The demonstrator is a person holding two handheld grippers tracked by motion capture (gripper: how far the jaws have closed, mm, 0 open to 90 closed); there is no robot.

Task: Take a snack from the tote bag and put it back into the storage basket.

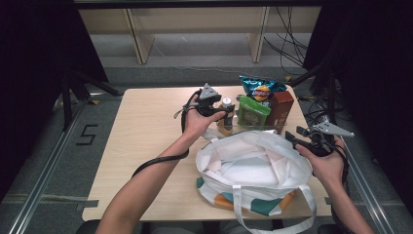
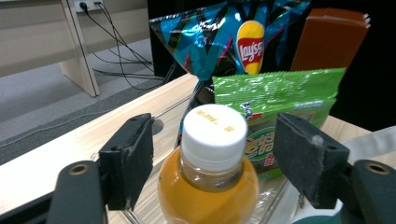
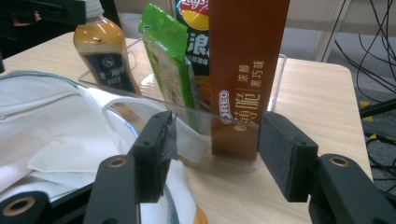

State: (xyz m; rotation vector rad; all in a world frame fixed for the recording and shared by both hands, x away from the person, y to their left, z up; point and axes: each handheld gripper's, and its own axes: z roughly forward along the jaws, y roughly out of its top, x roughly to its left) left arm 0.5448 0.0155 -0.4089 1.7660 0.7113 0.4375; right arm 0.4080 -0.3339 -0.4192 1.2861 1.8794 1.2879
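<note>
A bottle of orange-brown drink (image 2: 211, 168) with a white cap (image 1: 226, 101) stands upright in a clear tray (image 3: 264, 84). My left gripper (image 2: 214, 161) is open, one jaw on each side of the bottle's neck, neither pad touching it. Beside the bottle in the tray stand a green snack packet (image 1: 253, 111), a blue Lay's chip bag (image 1: 261, 89) and a brown Oreo box (image 3: 243, 70). My right gripper (image 3: 214, 149) is open at the right rim of a white tote bag (image 1: 251, 163), its jaws pointing at the Oreo box. The bag's mouth gapes open.
The tray sits at the table's far right, just behind the tote bag. Bare tabletop (image 1: 143, 141) spreads to the left. Beyond the table are wooden shelf legs (image 1: 139, 44) and loose cables (image 1: 290, 48) on the floor.
</note>
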